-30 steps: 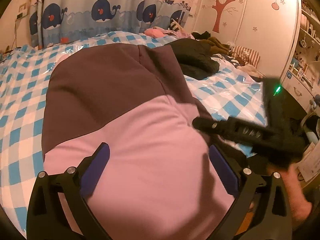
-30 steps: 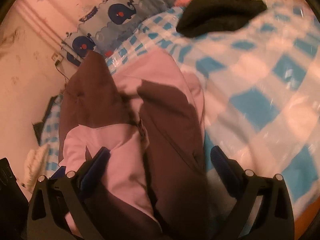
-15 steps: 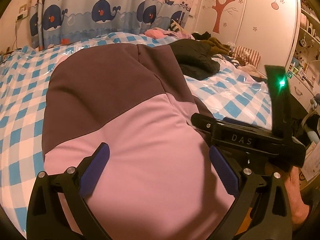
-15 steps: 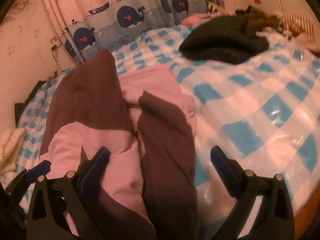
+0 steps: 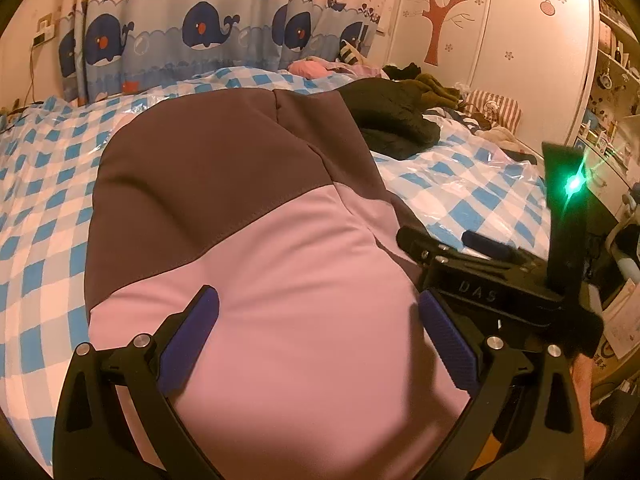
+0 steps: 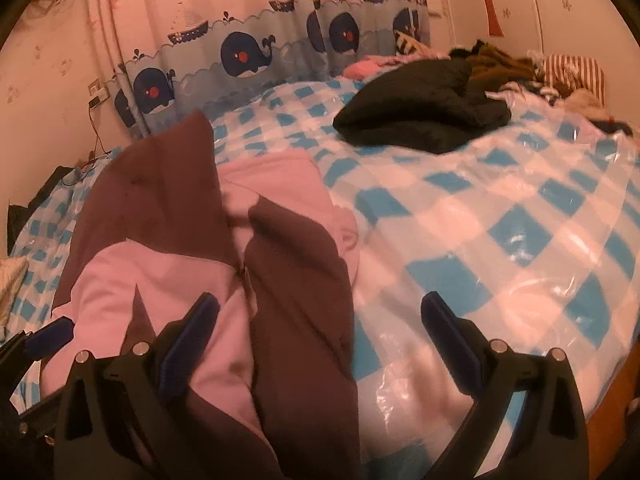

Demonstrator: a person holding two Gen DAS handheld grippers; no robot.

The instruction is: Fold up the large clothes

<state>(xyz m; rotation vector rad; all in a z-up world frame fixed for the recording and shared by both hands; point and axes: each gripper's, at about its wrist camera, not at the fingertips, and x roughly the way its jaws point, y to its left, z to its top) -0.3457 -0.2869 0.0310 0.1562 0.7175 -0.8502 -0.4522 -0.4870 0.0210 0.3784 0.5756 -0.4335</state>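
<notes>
A large pink and dark brown garment (image 5: 256,240) lies spread on the blue-checked bed (image 5: 36,216). My left gripper (image 5: 318,344) is open and hovers just over its pink part, holding nothing. In the right wrist view the same garment (image 6: 200,248) lies rumpled at the left, with a brown sleeve running toward the camera. My right gripper (image 6: 320,336) is open and empty above the garment's right edge and the bed cover (image 6: 500,240). The right gripper's body (image 5: 496,280) shows at the right of the left wrist view.
A black garment (image 6: 424,116) lies in a heap farther back on the bed, with more clothes (image 6: 560,76) behind it. A whale-print curtain (image 5: 200,40) hangs behind the bed. Shelves (image 5: 616,92) stand at the right. The bed's front edge (image 6: 608,412) is close.
The right gripper has tilted up and swung right, so more bed cover and the black heap now show. In the left view it has steadied beside the garment. The left gripper barely moved.
</notes>
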